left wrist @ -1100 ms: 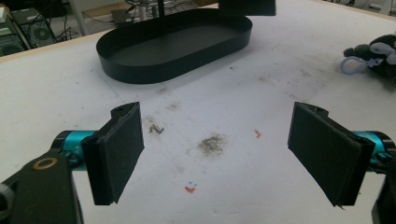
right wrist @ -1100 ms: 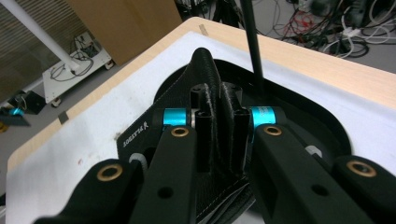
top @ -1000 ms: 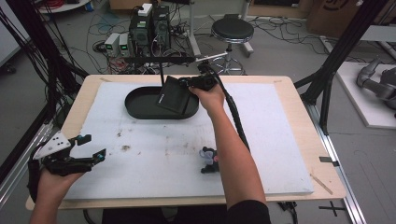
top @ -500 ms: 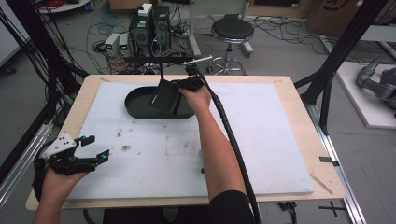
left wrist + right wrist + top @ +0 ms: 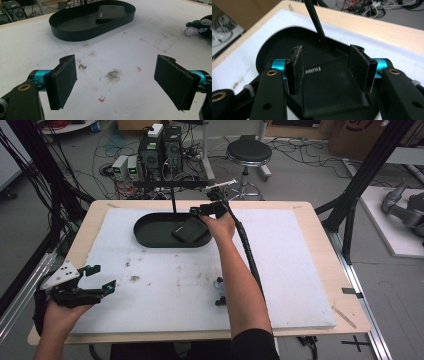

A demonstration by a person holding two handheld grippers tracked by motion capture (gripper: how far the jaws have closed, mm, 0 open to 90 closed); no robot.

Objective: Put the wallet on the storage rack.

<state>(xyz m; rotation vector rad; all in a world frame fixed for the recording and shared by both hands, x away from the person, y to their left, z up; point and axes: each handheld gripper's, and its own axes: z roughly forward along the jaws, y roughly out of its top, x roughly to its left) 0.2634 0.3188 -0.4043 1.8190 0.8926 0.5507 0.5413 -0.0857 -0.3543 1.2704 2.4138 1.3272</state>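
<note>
A black oval tray (image 5: 150,237) stands at the back middle of the white mat. A flat black case (image 5: 189,231) with ribbed cloth and small white lettering lies in the tray's right end. My right gripper (image 5: 196,213) hovers just above it. Its jaws have just been opening and stand apart, and the case (image 5: 332,87) lies below the gap without touching the pads (image 5: 297,67). My left gripper (image 5: 100,277) rests low at the mat's near left, open, with nothing between its pads (image 5: 63,80). The tray (image 5: 75,32) and case (image 5: 111,12) lie far ahead of it.
A thin black post (image 5: 173,200) with a crossbar rises just behind the tray, close to my right gripper. A small dark toy with a pale ring (image 5: 218,290) lies on the mat beside the right forearm. The mat (image 5: 300,270) carries a few stains.
The right gripper came down over the tray with the case in its jaws, then opened and let it go; the case now lies in the tray. The left gripper kept still.
</note>
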